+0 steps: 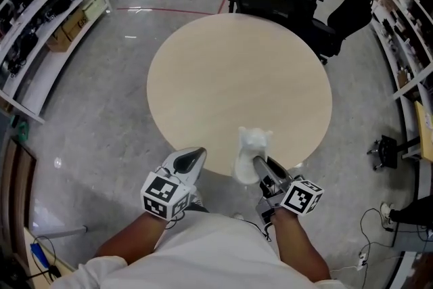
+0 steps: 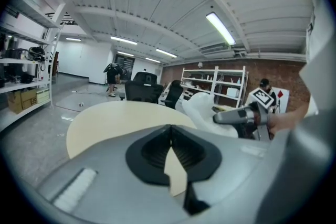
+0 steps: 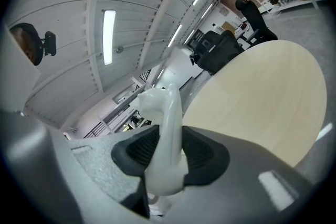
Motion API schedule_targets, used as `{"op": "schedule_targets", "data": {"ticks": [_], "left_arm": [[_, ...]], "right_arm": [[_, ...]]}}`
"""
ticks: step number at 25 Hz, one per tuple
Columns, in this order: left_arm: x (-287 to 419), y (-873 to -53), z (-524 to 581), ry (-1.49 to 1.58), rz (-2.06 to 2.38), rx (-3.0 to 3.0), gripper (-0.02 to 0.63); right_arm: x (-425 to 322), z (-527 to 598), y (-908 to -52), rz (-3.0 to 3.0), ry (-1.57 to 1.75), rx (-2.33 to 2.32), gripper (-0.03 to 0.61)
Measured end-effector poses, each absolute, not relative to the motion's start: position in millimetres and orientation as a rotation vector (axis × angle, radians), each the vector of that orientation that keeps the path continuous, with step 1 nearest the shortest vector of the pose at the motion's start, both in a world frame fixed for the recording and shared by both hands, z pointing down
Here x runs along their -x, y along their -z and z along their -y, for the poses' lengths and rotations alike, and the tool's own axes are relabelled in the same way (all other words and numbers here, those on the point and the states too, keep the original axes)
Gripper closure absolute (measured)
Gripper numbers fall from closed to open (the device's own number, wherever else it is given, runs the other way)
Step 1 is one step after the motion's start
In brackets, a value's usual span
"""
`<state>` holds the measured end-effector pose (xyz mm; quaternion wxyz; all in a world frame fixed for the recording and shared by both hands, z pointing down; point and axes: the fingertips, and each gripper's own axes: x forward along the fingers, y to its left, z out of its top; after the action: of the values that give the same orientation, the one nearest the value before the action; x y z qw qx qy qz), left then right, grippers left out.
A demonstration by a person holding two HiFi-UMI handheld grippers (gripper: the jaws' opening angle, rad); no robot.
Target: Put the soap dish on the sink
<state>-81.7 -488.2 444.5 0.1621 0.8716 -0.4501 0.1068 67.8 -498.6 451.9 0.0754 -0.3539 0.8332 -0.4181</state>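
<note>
Step in hand, as judged: carrying the soap dish (image 3: 167, 113) toward a sink. No sink shows in any view, so how far along the task is cannot be told.

The right tongs (image 1: 258, 163) are clenched on the dish. Its thin white wall stands on edge between the dark pads, and most of the dish juts out past the tips. In the head view the dish hangs over the 6 o'clock edge of the round counter (image 1: 237, 71), clear of the top. The left tongs (image 1: 197, 156) are closed on nothing, pads meeting, at about 7 o'clock of the counter.

To do it well:
- Hold the clamp steady; the grip is on a narrow rim, and the smooth dish is likely to slip or pivot.
- Turn the wrist so that the dish lies flat before setting it down.
- Open only once it rests on the sink's ledge.
- Keep the left tongs out of its path.

Pose: both forearms reach out from the 6 o'clock edge of the head view. The right tongs point toward 11 o'clock, near level. The left tongs point toward 1 o'clock.
</note>
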Motion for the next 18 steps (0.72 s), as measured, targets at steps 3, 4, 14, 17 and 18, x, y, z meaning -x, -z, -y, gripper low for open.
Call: {"op": "schedule_targets", "data": {"ticks": [3, 4, 14, 17, 18], "left_arm": [[93, -450, 497, -0.323, 1.246, -2.509, 0.606], [96, -452, 500, -0.33, 1.23, -2.519, 0.606], [95, -475, 519, -0.376, 1.12, -2.545, 0.606], [87, -490, 524, -0.388, 1.13, -2.501, 0.606], [86, -494, 525, -0.39, 1.142, -2.484, 0.606]], "right_arm": [[-57, 507, -455, -2.469, 1.26, 1.098, 0.44], [-55, 510, -457, -2.454, 1.267, 1.113, 0.44], [-50, 546, -502, -2.339, 1.45, 1.204, 0.44], [-62, 565, -528, -2.302, 1.536, 1.23, 0.442], [-64, 571, -538, -2.293, 1.57, 1.237, 0.442]]}}
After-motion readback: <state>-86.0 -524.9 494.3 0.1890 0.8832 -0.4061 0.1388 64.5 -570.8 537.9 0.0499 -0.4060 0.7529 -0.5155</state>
